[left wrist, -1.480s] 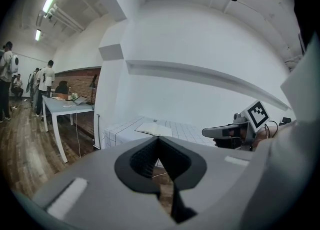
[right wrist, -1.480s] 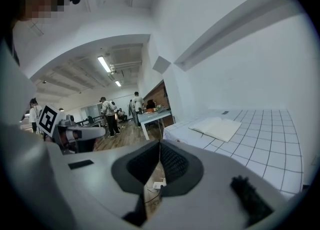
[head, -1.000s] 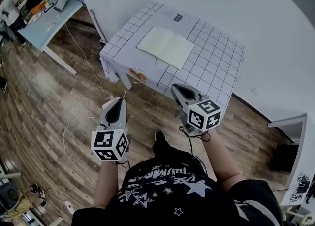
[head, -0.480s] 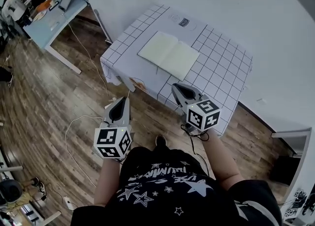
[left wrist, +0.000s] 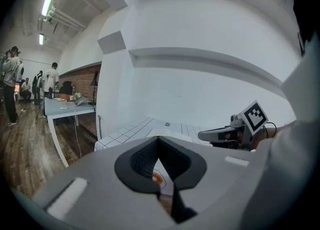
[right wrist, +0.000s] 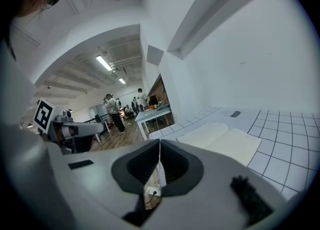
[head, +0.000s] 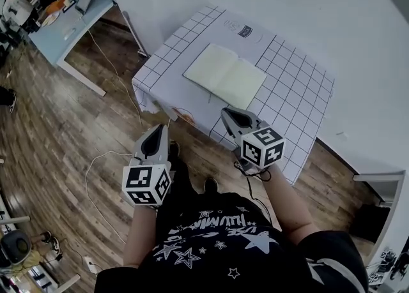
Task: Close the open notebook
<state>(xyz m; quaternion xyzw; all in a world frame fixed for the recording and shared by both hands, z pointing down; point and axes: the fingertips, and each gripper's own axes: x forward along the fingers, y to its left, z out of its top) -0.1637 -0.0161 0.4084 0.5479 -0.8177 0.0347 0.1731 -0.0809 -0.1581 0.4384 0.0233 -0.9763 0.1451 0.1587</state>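
Grid-patterned table (head: 294,94) on wood-plank floor (head: 64,138) against white wall (head: 307,4), open notebook (head: 225,76) atop

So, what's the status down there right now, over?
Left gripper and right gripper both shut, empty, short of the notebook. Notebook lies open, flat on the checked table, untouched. Nothing between grippers and notebook.

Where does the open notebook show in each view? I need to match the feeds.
Head view: open notebook, upper centre, lying flat.
Left gripper view: a thin pale sliver just below the picture's centre.
Right gripper view: right of centre, pages facing up.
Shared landmark: the grid-lined white tablecloth under it, seen in all three views.
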